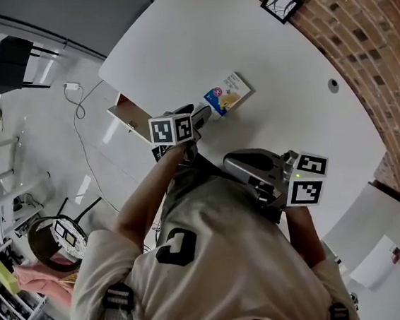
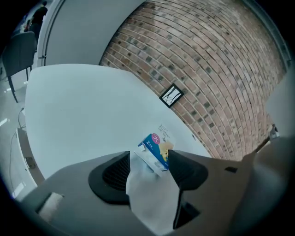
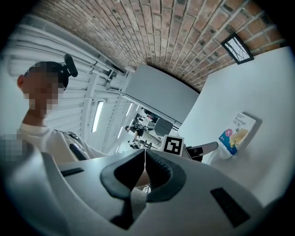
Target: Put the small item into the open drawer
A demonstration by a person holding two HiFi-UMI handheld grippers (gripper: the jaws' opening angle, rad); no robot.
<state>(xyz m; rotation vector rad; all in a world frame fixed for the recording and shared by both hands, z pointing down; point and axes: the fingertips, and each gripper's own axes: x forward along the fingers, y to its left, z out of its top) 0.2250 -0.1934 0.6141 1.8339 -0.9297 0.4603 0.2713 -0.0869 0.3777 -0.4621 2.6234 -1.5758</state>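
The small item is a blue, white and yellow box lying flat on the white table. My left gripper reaches it from the table's edge. In the left gripper view the left gripper is open, and the near end of the box lies at its tips, with no pad pressing on it. The open drawer juts out under the table edge, left of that gripper. My right gripper hovers close to my body, shut and empty; it looks at the box.
A curved brick wall with a small framed picture runs behind the table. A round cable hole sits in the tabletop at the right. A dark chair and floor clutter lie left.
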